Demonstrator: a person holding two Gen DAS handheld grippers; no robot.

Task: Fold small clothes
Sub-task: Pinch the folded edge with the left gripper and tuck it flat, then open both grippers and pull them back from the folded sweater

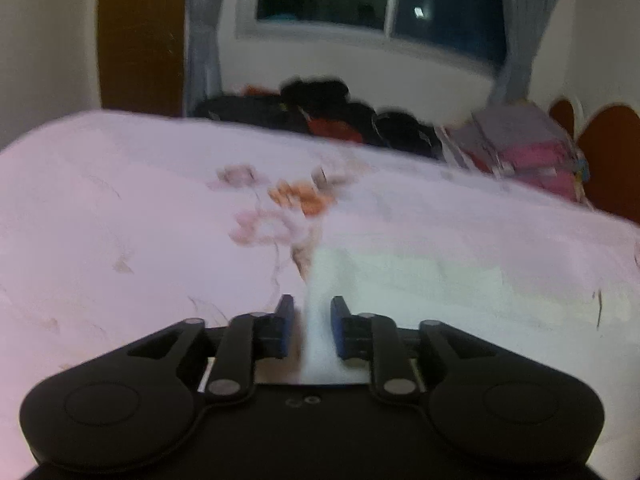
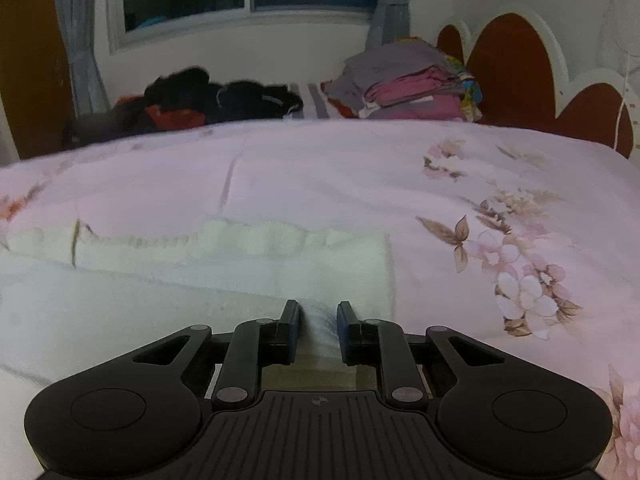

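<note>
Nearest the lens, the left tongs (image 1: 311, 322) straddle a raised ridge of the white garment (image 1: 400, 280), which lies on the bed (image 1: 100, 200) near its front edge. Their pads look narrowed on that ridge, though blur leaves it unclear whether they truly pinch it. Further right, the right tongs (image 2: 318, 326) sit over the garment's right end (image 2: 240, 276), pads close on a fold and seemingly clamped. Across the bed's far edge lie dark clothes (image 2: 224, 98) and a folded stack (image 2: 412, 84). My worry: uneven lifting, or a weak left grip, could let one corner slip and skew the fold.
</note>
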